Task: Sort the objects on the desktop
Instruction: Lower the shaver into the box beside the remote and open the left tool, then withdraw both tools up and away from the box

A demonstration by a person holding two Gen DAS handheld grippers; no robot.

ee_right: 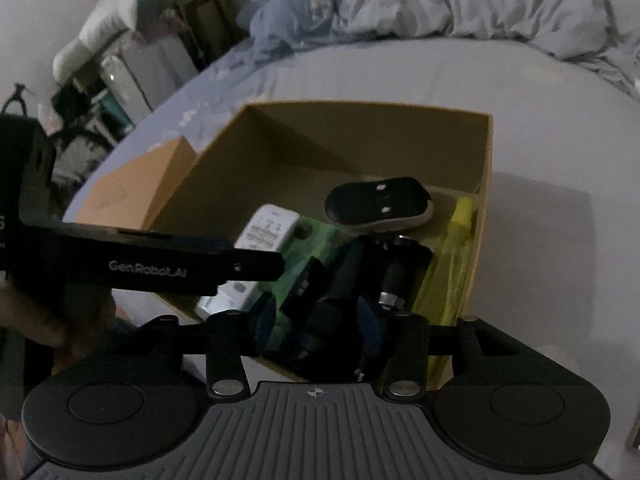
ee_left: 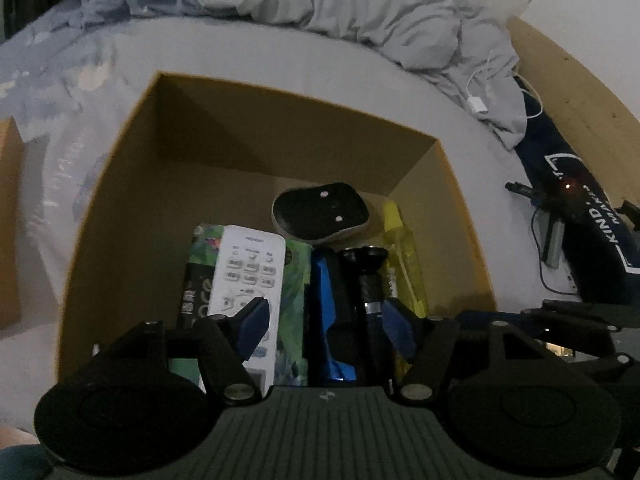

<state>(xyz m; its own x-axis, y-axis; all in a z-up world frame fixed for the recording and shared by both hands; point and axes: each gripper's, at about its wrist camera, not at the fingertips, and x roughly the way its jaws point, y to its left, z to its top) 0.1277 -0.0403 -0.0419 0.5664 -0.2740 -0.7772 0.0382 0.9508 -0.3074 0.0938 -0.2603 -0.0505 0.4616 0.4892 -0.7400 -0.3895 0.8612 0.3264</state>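
The light around me is dim. A bed (ee_left: 280, 60) with a pale sheet fills the room, a crumpled grey-blue duvet (ee_left: 360, 4) heaped along its far edge, a wooden frame (ee_left: 576, 92) at its right edge.

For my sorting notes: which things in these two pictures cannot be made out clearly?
- Left wrist view: remote control lower end, hidden by the left gripper.
- Right wrist view: black object in the cardboard box, too dark to name; the right gripper covers it.

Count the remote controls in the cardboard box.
1: the white remote control lies on the green packet at the box's left side. Others may be hidden underneath.
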